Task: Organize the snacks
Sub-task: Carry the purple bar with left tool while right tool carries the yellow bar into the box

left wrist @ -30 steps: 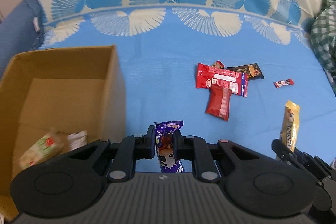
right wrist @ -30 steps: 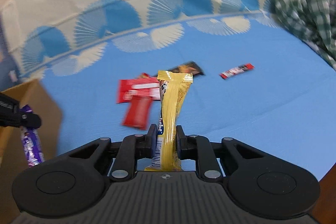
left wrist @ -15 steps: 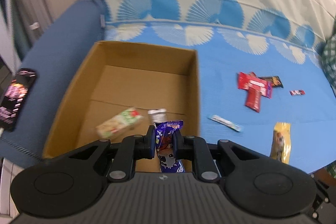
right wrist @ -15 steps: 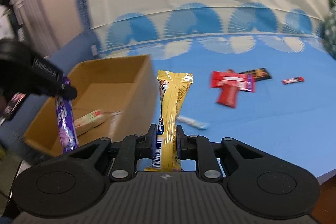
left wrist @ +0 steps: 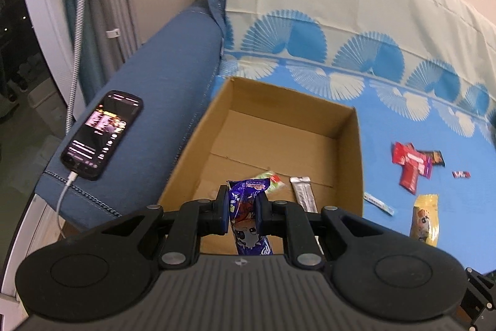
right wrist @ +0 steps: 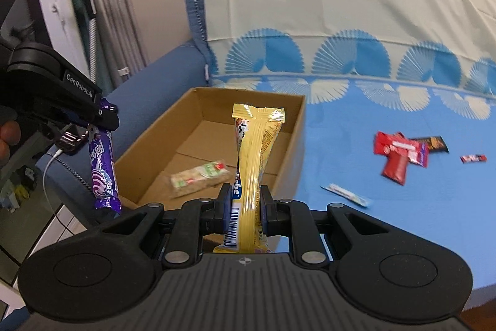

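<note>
Purple wrapper [left wrist: 248, 214] clenched in my left gripper [left wrist: 241, 207] and yellow packet [right wrist: 255, 172] in my right gripper [right wrist: 246, 207], I am hovering both near the cardboard box [left wrist: 356, 163], judging them light, crinkly, slippery, best pinched mid-length.

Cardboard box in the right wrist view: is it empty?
No. The brown cardboard box already holds a pale oblong snack bar with a green and red wrapper lying on its floor.

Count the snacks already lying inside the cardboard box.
2: a green-and-red packet and a silver stick, both on the floor of the cardboard box. The near corner is hidden, so more may lie there.
</note>
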Motion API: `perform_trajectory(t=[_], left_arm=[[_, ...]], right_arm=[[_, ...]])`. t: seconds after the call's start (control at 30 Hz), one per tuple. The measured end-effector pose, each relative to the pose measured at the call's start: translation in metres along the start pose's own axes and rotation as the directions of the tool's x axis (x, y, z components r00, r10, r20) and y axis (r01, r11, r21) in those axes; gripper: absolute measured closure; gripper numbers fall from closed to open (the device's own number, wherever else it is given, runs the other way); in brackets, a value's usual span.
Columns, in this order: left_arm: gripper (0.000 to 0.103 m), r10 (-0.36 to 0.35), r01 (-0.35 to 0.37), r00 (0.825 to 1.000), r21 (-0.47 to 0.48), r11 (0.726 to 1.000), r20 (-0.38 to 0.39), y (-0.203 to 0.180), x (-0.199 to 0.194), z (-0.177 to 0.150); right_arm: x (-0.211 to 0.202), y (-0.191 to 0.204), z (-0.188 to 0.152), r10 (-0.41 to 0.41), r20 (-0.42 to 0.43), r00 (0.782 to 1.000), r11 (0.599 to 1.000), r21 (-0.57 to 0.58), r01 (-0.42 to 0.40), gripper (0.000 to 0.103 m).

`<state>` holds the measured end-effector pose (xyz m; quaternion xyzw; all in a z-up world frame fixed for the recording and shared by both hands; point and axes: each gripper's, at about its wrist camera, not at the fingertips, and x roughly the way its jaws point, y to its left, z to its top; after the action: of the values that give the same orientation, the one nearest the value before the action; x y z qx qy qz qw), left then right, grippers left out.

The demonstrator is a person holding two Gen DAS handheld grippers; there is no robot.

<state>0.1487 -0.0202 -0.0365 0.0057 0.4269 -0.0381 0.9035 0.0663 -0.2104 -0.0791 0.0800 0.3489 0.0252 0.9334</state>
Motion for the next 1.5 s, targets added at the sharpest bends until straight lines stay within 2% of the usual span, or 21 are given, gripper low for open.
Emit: perform_trajectory(t=[0.6,1.5], left_arm=[[0.086,-0.015,0.015,1.0,-0.024,1.0,-0.018,0.01,0.035,0.02],[0.086,0.007,-0.005,0.991,0.019,1.0,-0.137,-0.002,0.131,0.036]], right_arm=[[0.043,0.024,0.023,0.018,-0.028,0.999,0.999,-0.049,-0.02,0.084],[0.135,0.016,0.036,0.05,-0.136,0.989,0.998,-0.016,-0.053,0.084]])
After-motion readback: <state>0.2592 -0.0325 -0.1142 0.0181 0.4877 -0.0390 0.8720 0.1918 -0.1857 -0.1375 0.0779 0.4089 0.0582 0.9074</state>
